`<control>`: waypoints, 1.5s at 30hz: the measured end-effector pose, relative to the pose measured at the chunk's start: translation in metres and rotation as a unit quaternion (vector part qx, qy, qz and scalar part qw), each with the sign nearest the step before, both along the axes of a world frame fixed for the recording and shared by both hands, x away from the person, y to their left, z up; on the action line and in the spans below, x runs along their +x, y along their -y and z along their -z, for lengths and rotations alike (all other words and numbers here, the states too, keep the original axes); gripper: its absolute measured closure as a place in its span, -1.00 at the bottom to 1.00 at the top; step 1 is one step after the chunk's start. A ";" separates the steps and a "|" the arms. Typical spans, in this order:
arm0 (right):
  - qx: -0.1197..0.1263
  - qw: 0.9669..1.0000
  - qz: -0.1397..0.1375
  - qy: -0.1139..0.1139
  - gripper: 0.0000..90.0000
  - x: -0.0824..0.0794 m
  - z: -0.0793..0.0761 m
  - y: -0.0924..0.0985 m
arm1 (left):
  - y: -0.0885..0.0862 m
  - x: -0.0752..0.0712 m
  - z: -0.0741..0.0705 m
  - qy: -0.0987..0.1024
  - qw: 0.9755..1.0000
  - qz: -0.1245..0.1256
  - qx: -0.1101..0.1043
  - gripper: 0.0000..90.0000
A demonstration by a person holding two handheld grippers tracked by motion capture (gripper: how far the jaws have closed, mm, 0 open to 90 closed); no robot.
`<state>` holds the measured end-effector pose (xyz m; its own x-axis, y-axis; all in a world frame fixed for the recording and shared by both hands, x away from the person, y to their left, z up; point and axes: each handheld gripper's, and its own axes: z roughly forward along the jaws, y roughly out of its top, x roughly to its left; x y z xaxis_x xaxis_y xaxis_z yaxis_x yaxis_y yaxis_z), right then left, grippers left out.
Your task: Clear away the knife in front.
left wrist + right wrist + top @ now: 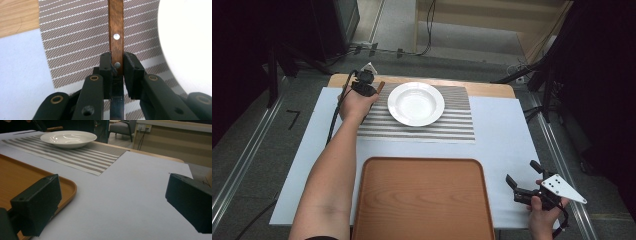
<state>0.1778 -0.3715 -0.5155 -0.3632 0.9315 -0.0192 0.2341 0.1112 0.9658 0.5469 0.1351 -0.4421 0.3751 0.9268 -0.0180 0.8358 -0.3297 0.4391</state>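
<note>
Left claw [117, 65], jaws clamped on the wooden handle [116, 37] of what appears to be a knife, held above the striped mat [457, 120] just left of the white plate [416, 103]. Right claw [523, 176], jaws apart and empty, over the counter [507, 135] beside the brown tray [422, 200].

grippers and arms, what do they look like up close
Both grippers are black, two-jaw tools. The left gripper has block-shaped pads on linked arms with brass-coloured pivot rings, and a black cable trails from it. The right gripper carries a grey three-cornered plate with small dark holes. Both forearms are bare.
</note>
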 end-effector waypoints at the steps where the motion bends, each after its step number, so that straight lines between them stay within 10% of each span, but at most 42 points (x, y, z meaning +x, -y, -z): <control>1: 0.000 1.000 0.001 -0.001 -1.00 0.000 0.000 0.000 | -0.001 -0.001 0.000 0.000 1.000 -0.001 -0.004 0.70; 45: -0.012 1.000 0.001 -0.003 -1.00 0.000 0.000 -0.002 | -0.005 -0.081 -0.017 0.028 0.995 0.086 -0.032 0.70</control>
<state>0.1775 -0.3690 -0.5154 -0.3616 0.9315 -0.0389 0.2395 0.1332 0.9617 0.4658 0.1404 -0.4255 0.5295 0.8468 -0.0495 0.7438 -0.4354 0.5072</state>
